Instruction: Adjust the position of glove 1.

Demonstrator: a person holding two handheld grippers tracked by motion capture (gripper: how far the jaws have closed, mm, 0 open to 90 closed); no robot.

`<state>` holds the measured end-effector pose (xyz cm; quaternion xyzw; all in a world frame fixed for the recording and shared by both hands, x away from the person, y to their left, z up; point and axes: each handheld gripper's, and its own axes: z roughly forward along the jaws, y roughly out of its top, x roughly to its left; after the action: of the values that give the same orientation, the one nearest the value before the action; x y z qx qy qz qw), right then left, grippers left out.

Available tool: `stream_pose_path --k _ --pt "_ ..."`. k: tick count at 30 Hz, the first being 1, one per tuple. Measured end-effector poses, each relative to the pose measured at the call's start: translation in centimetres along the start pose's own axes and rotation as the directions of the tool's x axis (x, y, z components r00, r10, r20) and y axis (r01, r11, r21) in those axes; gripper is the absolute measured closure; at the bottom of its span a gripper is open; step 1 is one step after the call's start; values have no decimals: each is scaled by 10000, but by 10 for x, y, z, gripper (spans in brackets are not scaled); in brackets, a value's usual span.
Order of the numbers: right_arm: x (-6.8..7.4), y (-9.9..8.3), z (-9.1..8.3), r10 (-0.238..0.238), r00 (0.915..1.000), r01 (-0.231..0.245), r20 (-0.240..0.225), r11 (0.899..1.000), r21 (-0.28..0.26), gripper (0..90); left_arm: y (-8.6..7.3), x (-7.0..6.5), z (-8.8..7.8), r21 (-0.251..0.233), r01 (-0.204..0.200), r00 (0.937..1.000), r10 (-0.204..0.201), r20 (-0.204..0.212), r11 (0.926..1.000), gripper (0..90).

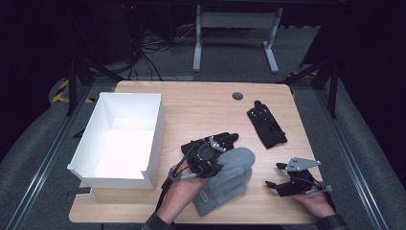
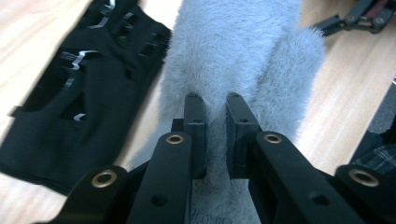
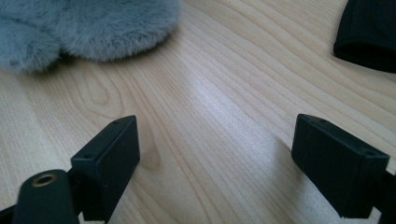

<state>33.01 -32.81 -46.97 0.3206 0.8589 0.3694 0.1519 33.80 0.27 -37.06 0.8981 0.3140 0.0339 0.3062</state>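
We are pinching the grey mitten (image 2: 233, 56) with the left gripper (image 2: 214, 105) near the bench's (image 1: 201, 103) front edge; the right gripper (image 3: 217, 140) is standing wide, holding nothing.

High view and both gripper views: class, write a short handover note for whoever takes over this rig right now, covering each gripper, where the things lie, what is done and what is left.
Left gripper: shut on the grey mitten, pinching its fluffy fabric near the table's front edge.
Right gripper: open, nothing between the jaws, low over bare table at the front right.
Black glove: lying flat toward the back right, untouched.
White box: on the left, nothing visible inside.
Done: mitten gripped.
Left, probably: carry the mitten to the box, then fetch the black glove.
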Motion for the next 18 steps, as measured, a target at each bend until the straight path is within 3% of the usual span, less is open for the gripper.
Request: stream_pose_path --k 4,8,13,16,18 --pt "0 0 0 2 10000 -2 -2 10000 2 158 -6 -5 17 324 0 10000 -2 42 9995 817" --pt "0 0 0 -4 10000 4 2 10000 1 158 -9 -4 25 351 -13 9999 8 128 9994 775" --pt "0 0 0 27 10000 -27 28 10000 -2 163 -9 -3 19 23 -134 9997 134 197 9999 574" --pt "1 3 -3 136 9999 -137 37 9997 195 240 -11 1 11 -308 -233 9996 238 178 9993 516" --pt "2 7 -9 164 9999 -164 -3 9998 -84 283 -13 6 3 -490 -278 9996 283 91 9984 500"
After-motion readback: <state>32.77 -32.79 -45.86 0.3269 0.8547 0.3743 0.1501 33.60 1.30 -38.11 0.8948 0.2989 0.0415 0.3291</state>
